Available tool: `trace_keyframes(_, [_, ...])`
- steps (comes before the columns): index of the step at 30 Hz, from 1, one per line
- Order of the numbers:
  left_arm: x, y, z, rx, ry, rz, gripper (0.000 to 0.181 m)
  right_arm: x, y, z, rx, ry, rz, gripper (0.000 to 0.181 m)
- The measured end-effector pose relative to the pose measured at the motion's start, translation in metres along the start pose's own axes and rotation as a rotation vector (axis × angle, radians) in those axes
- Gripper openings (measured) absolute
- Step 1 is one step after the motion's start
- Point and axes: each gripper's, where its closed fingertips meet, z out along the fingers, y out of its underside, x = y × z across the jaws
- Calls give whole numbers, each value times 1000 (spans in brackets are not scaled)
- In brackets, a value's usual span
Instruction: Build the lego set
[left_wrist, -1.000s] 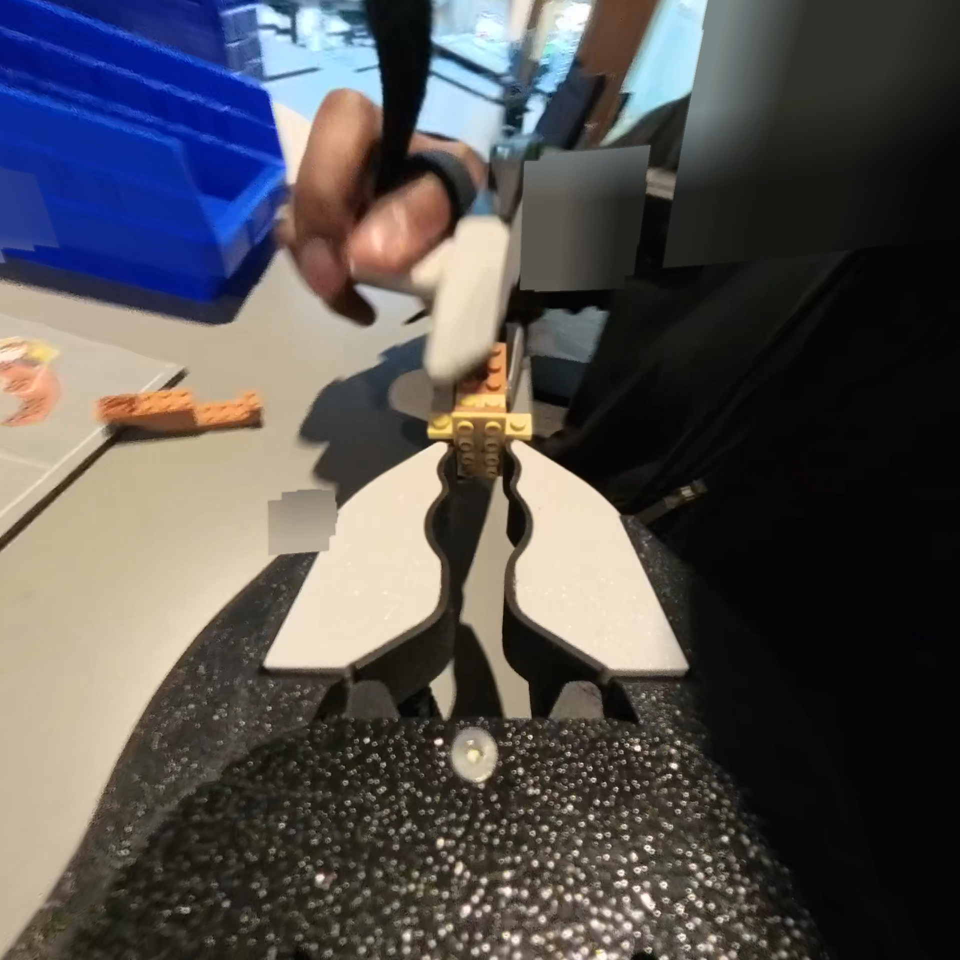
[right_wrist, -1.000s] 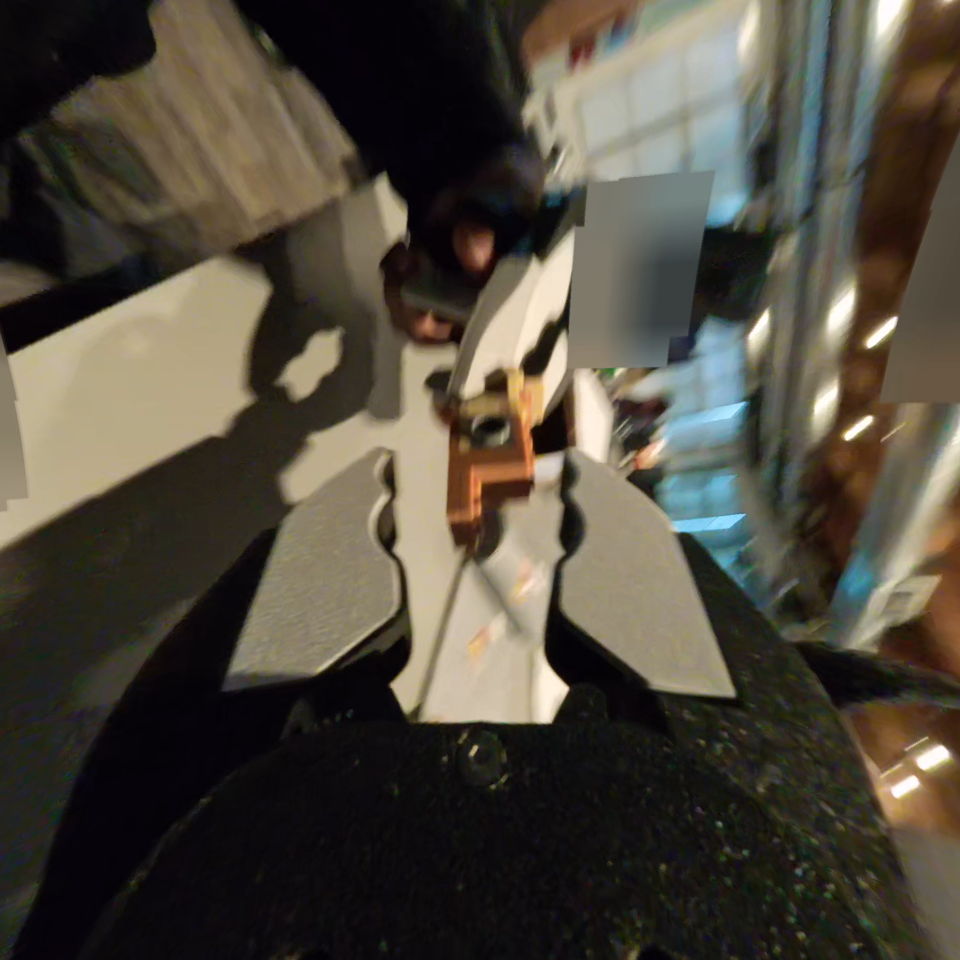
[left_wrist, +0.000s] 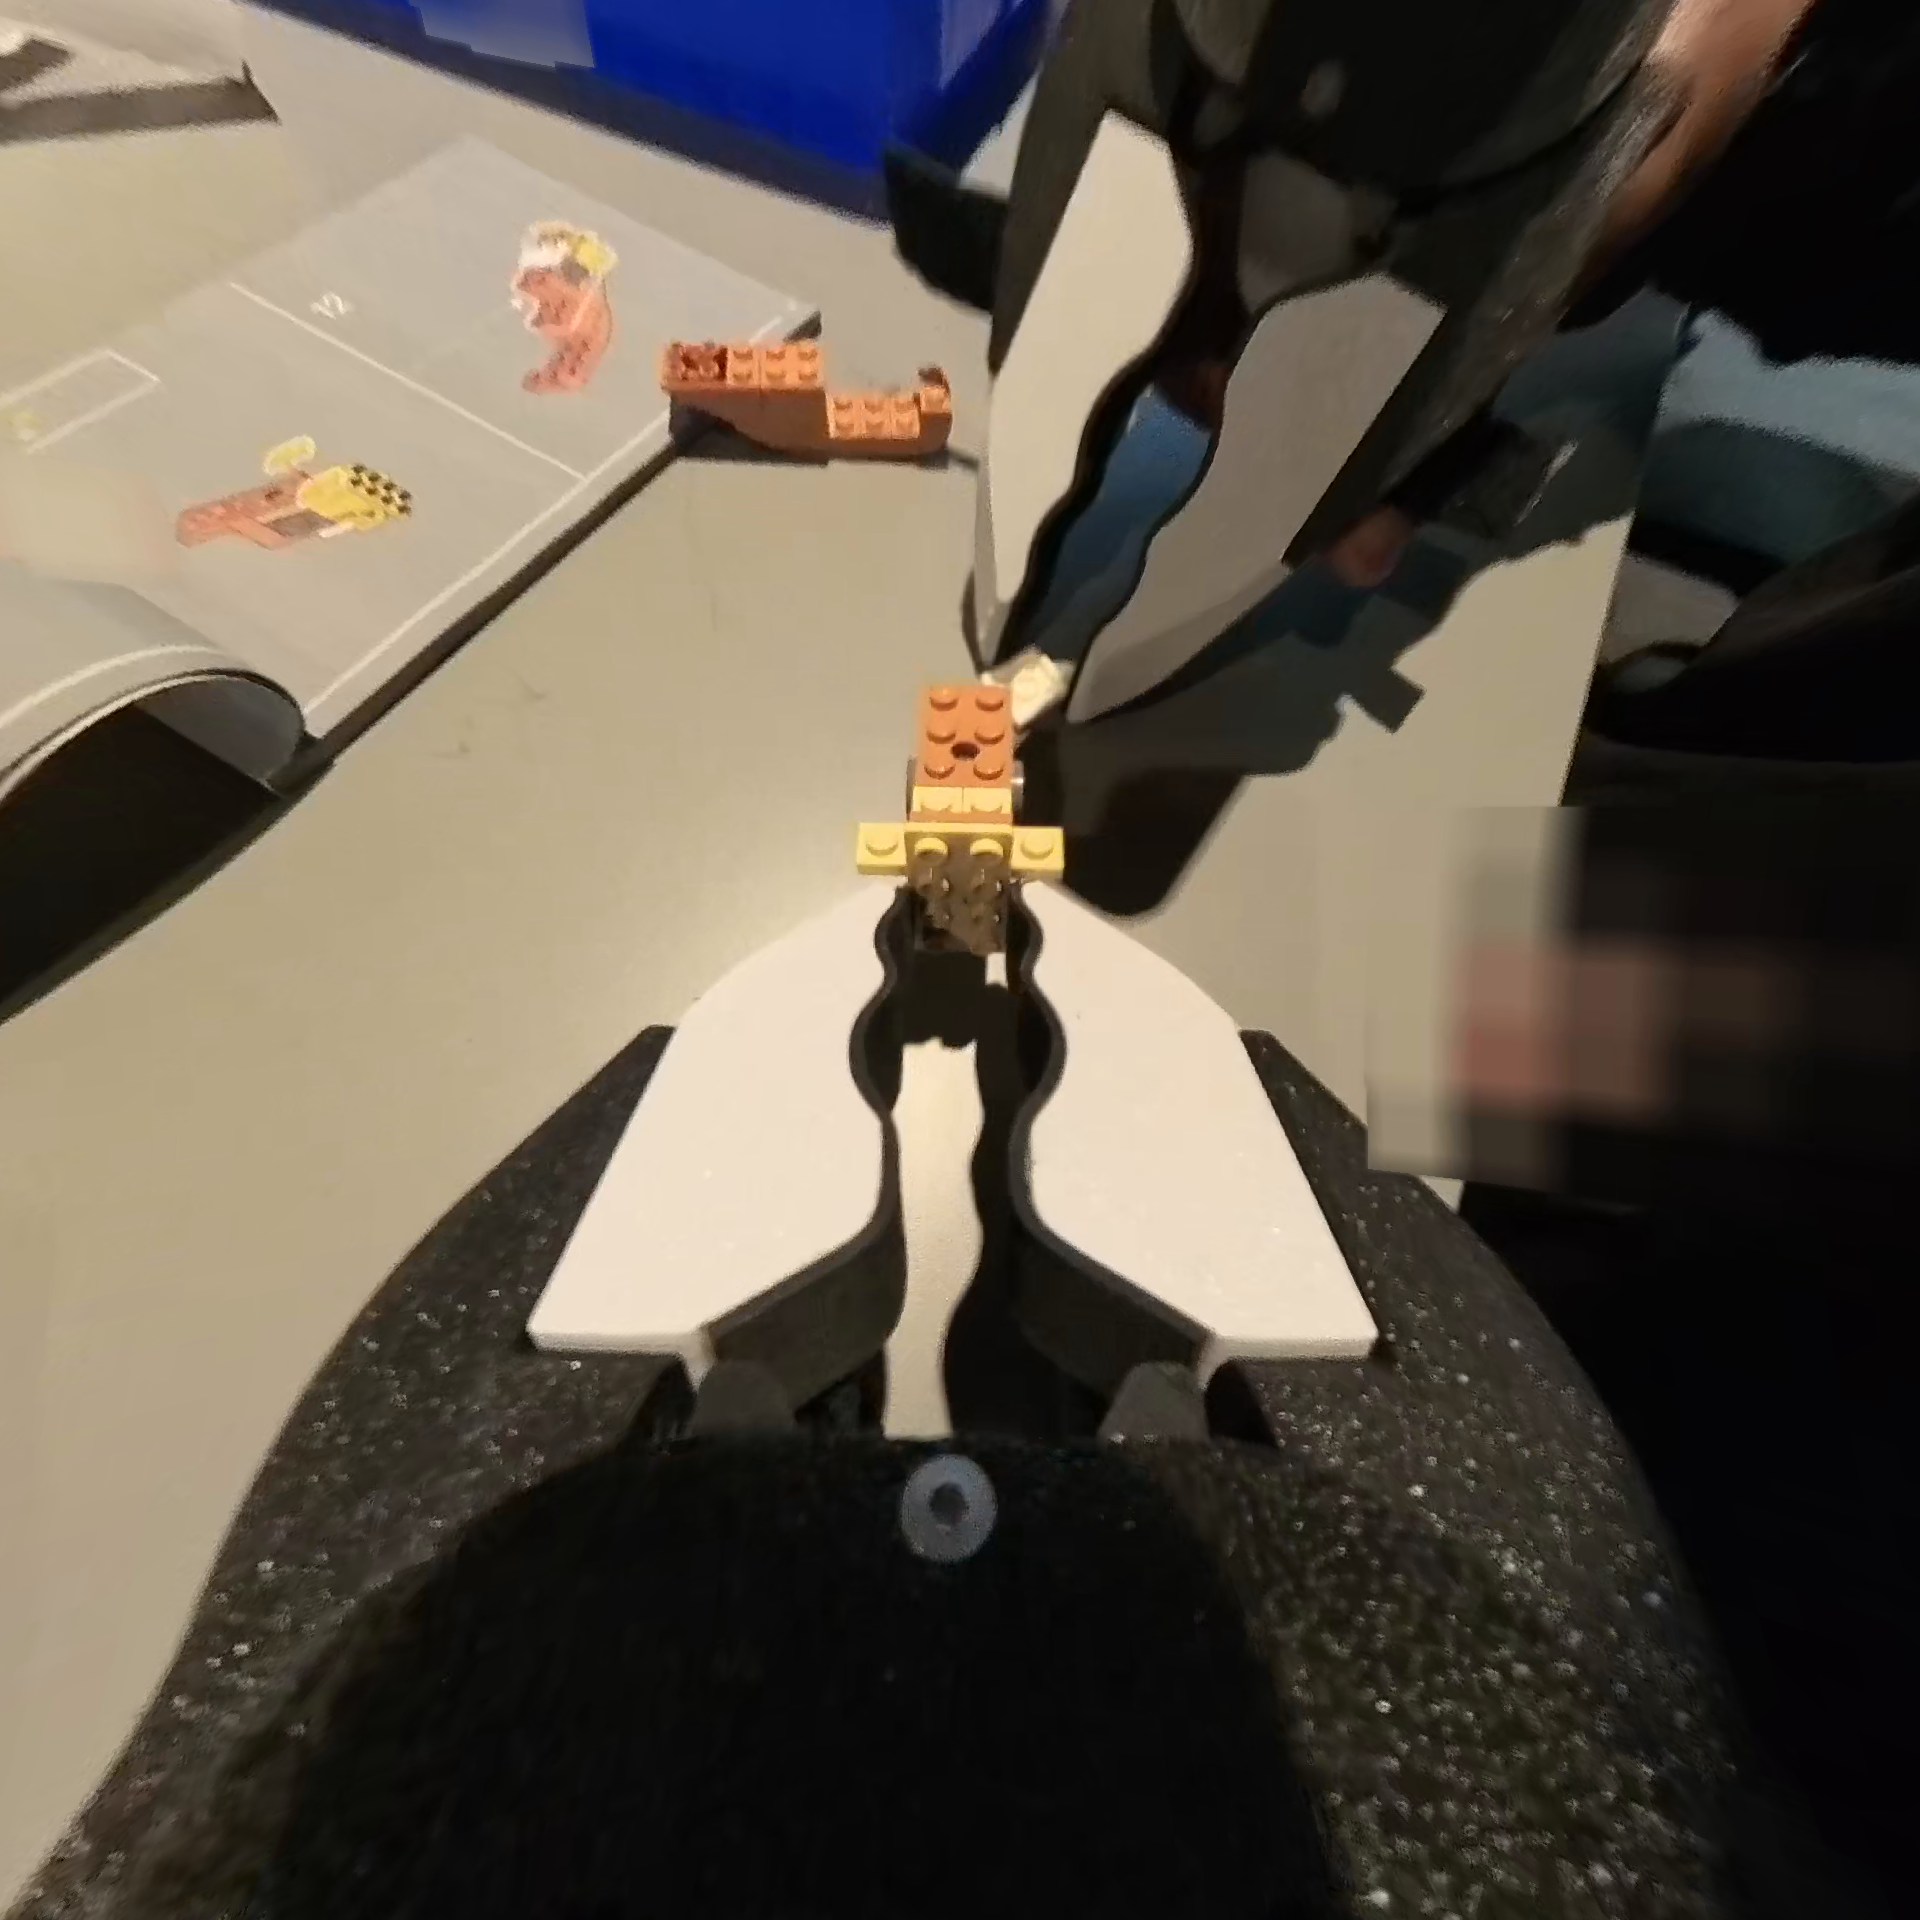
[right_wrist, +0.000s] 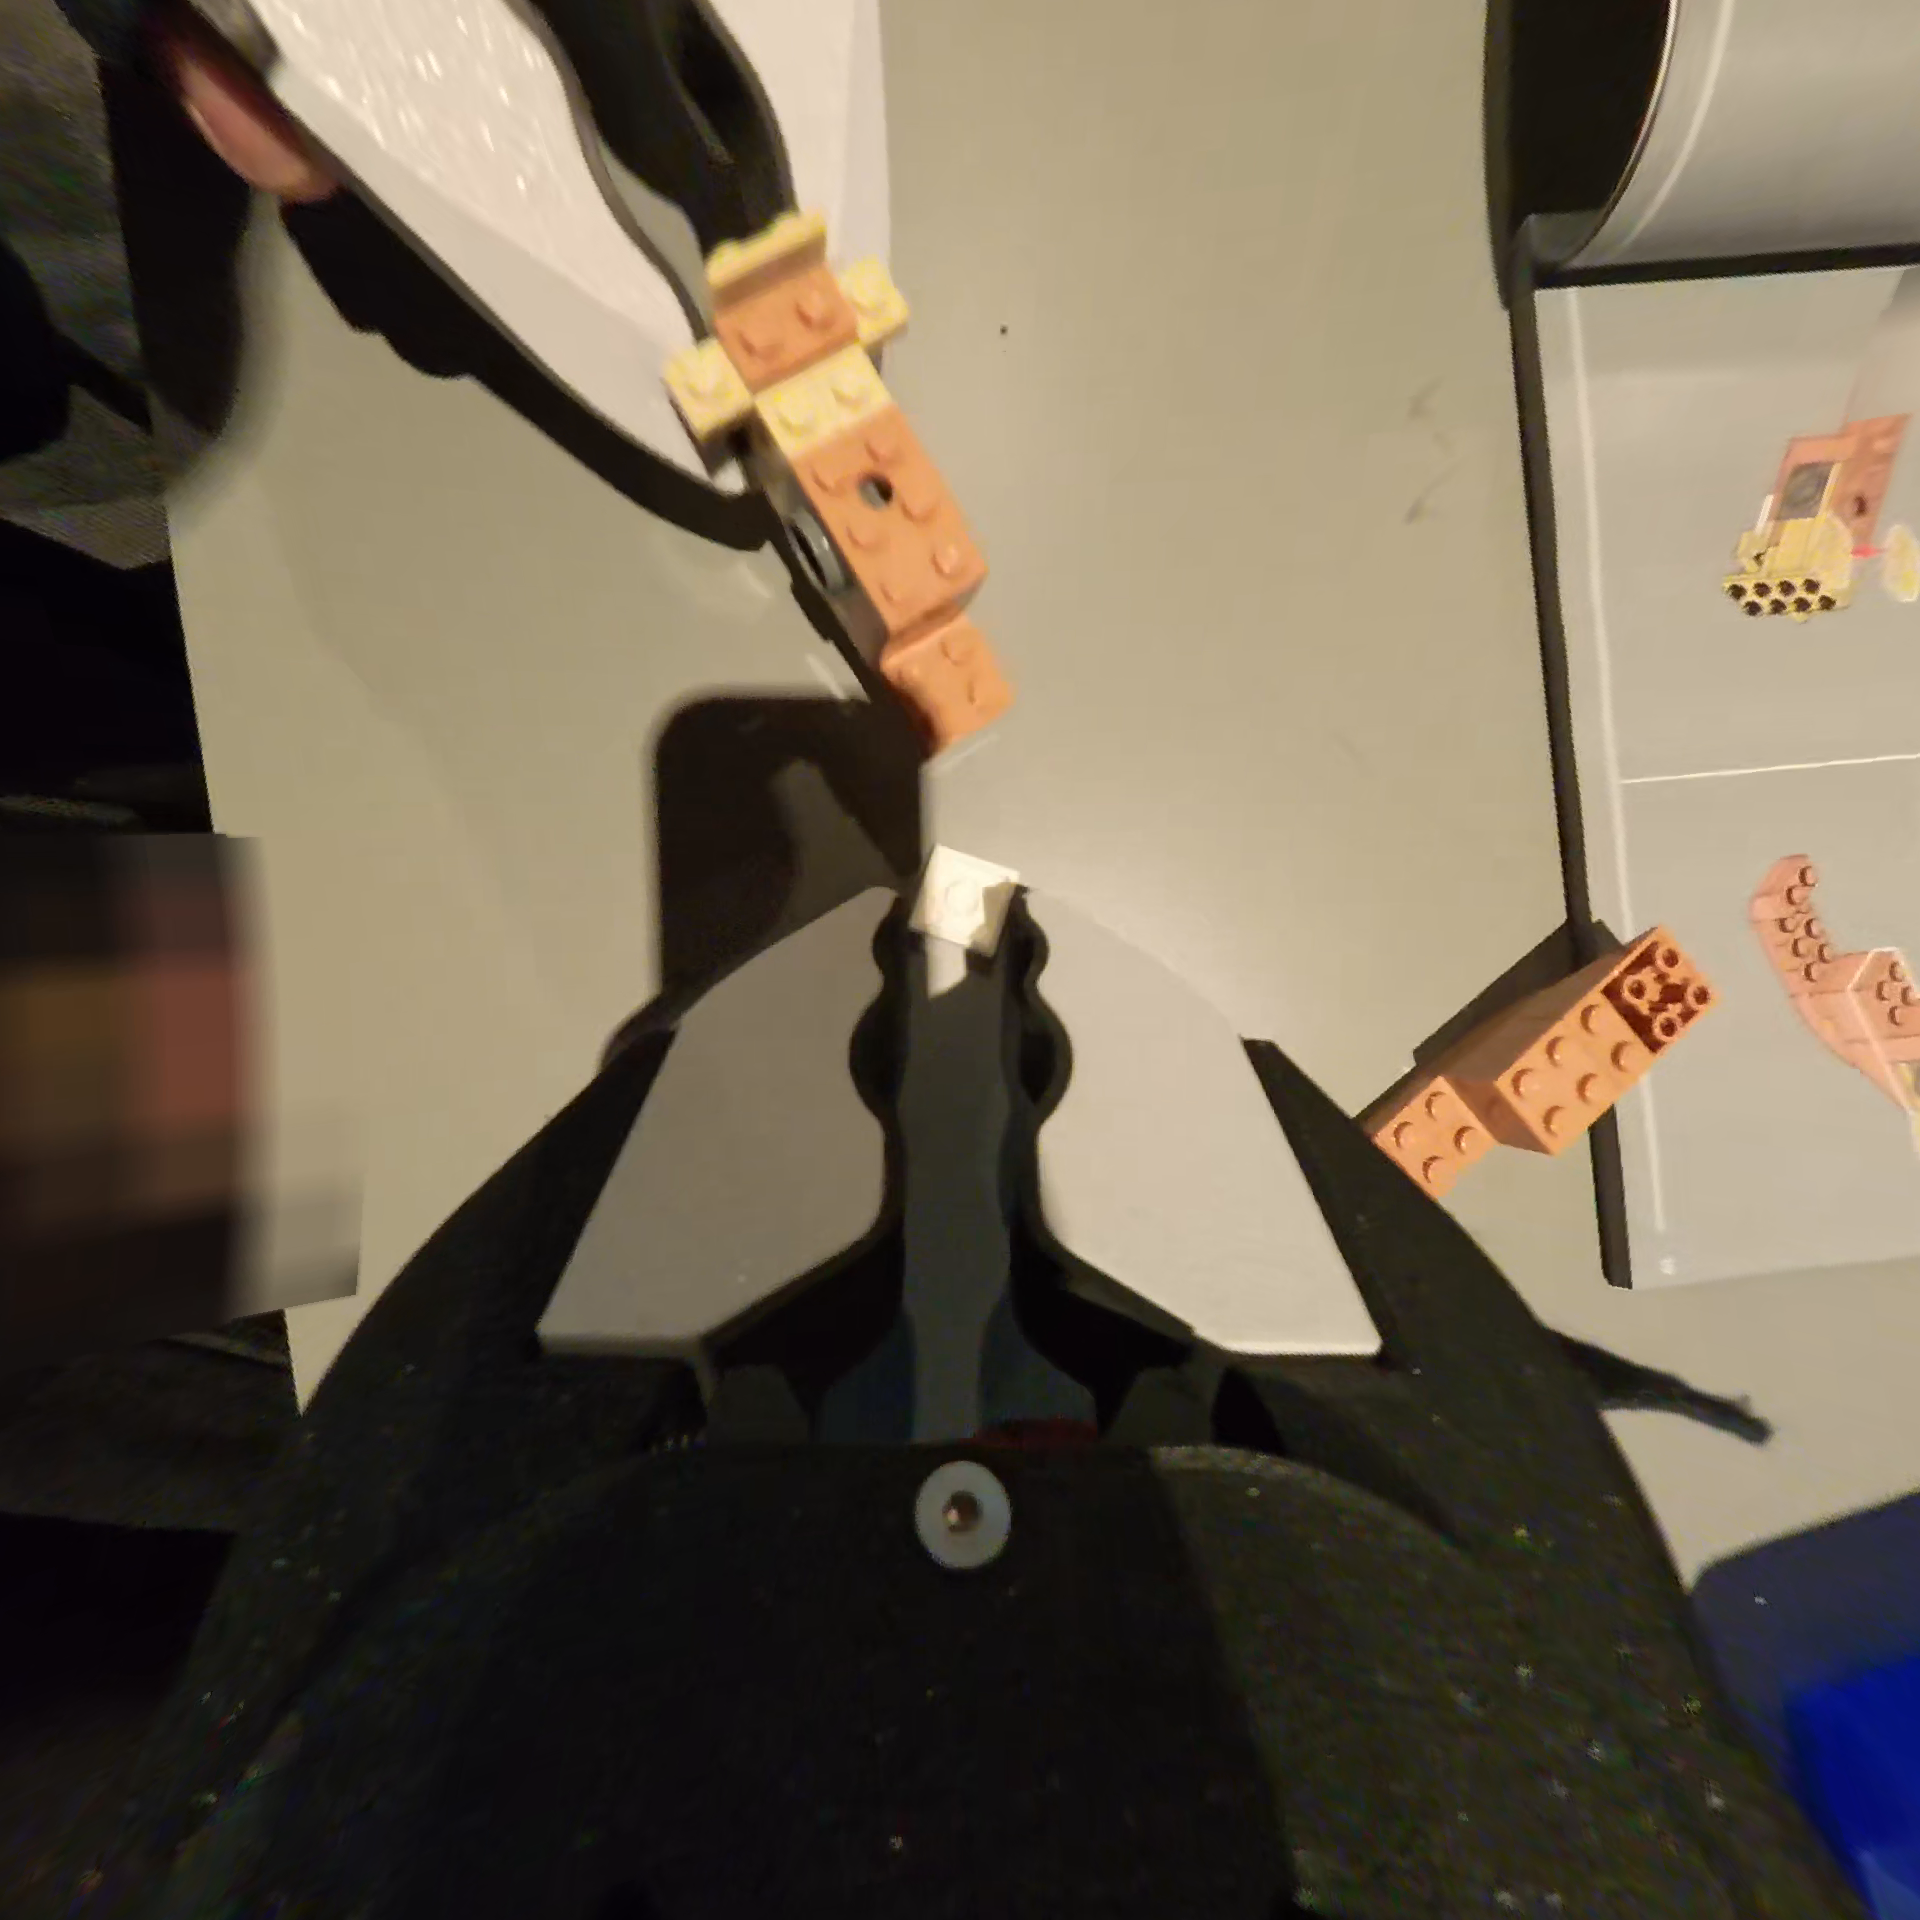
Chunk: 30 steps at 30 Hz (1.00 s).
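Two grippers, three lego items. The left gripper (left_wrist: 958, 914) has its fingers drawn nearly together, pinching one tan-and-orange assembly (left_wrist: 961, 790) at 12 o'clock of its tips. Just beyond, at 1 o'clock, the right gripper (right_wrist: 961, 920) clamps one small white piece (right_wrist: 961, 899), fingers almost closed. Farther, at 11 o'clock, one orange brick assembly (left_wrist: 805, 400) lies on the grey table (left_wrist: 416, 883) against the open instruction booklet (left_wrist: 343, 364).

Two grippers (left_wrist: 961, 914) (right_wrist: 961, 914), two brick assemblies (left_wrist: 961, 790) (left_wrist: 805, 400), one white piece (right_wrist: 961, 902), one booklet (left_wrist: 343, 436), one bin (left_wrist: 727, 73).
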Motion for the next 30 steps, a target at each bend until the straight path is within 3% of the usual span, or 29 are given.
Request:
trace_keyframes(1, [0, 2, 2, -19, -5, 5, 16, 0, 0, 0, 0, 2, 1, 17])
trace_keyframes(9, [-4, 21, 12, -177, -69, 72, 16, 3, 3, -2, 33, 4, 42, 16])
trace_keyframes(16, [1, 22, 10, -177, -42, 96, 27, 3, 0, -13, 146, -25, 114, 17])
trace_keyframes(21, [-1, 17, 2, -128, -38, 69, 39, 8, -3, -22, 236, -52, 192, 17])
trace_keyframes(27, [-7, 1, -21, -18, -96, 45, 39, 8, -3, -27, 267, -56, 211, 17])
trace_keyframes(30, [-8, -15, -30, 45, -145, 45, 38, 7, -14, -35, 355, -77, 236, 17])
